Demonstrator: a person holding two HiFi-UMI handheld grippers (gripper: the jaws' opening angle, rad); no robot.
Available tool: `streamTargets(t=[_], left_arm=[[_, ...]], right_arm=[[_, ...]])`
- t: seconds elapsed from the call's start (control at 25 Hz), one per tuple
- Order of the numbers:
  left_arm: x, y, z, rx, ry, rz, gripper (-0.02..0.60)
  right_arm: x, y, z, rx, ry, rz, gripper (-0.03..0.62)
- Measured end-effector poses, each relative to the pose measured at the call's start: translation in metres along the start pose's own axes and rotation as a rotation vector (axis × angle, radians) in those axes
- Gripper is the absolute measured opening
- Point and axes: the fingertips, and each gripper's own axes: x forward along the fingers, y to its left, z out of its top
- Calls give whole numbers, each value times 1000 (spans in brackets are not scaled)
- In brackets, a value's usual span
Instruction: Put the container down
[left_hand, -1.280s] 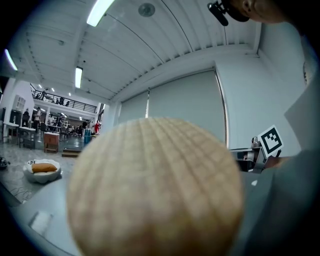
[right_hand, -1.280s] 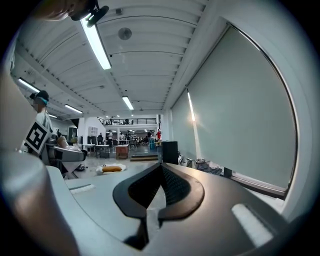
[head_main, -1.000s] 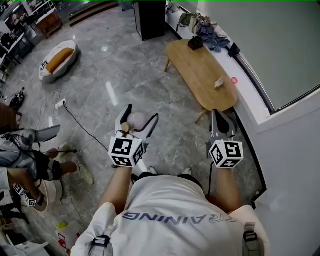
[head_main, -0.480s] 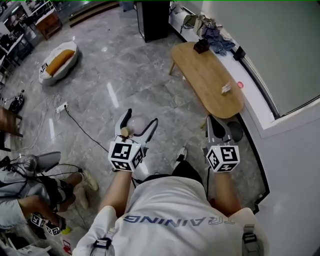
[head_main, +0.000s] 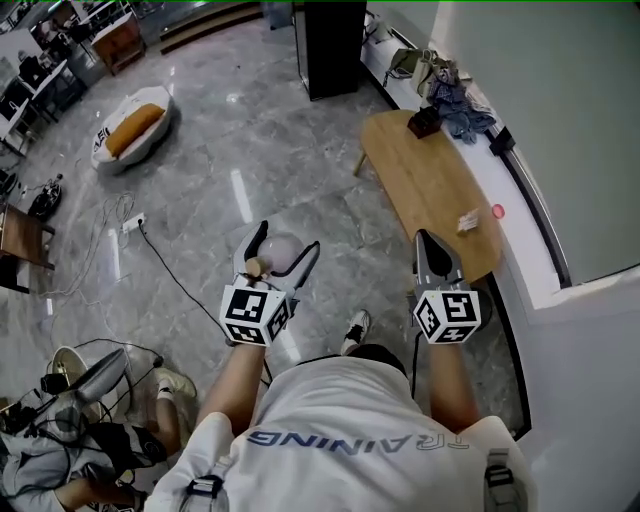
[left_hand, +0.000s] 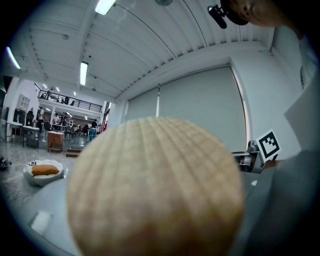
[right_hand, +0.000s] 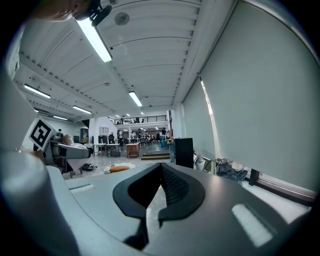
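- Your left gripper (head_main: 288, 238) is clenched around the container (head_main: 279, 250) — a pale, rounded thing sitting between the two widely spread jaws.
- You're holding the container up in the air in front of you, over the grey marble floor (head_main: 210, 150), left of your right gripper and well apart from the wooden table (head_main: 425, 185).
- The container's wooden knob (left_hand: 155, 190) faces back toward the left gripper's camera; it fills most of the left gripper view and hides the jaws there.
- Your right gripper (head_main: 428, 246) is clenched with nothing in it — in the right gripper view the two dark pads (right_hand: 172, 187) meet at their tips.
- The right gripper hangs just near of the table's near end.
- Far left on the floor lies a white oval tray (head_main: 105, 150) with an orange cushion inside it.
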Motion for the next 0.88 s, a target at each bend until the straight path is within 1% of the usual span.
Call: streamTargets(t=[0.12,0.24,0.44,0.68,0.88], left_arm=[[44,5,11,-3,-3,17,423],[91,5,18,-5,-3,26,423],[151,-6,26,-9,-5,24,423],[216,-20,24,-5,29,-23,423],[267,-31,26,0,39,-86,424]], right_arm=[[33,-32,11,-14,1,9,15],[64,-74,15,-3,8,2,15],[96,-130,15,14,23,-3,15],[126,-172,12,34,32,-13,15],[136,-216,15,53,31,-84,15]])
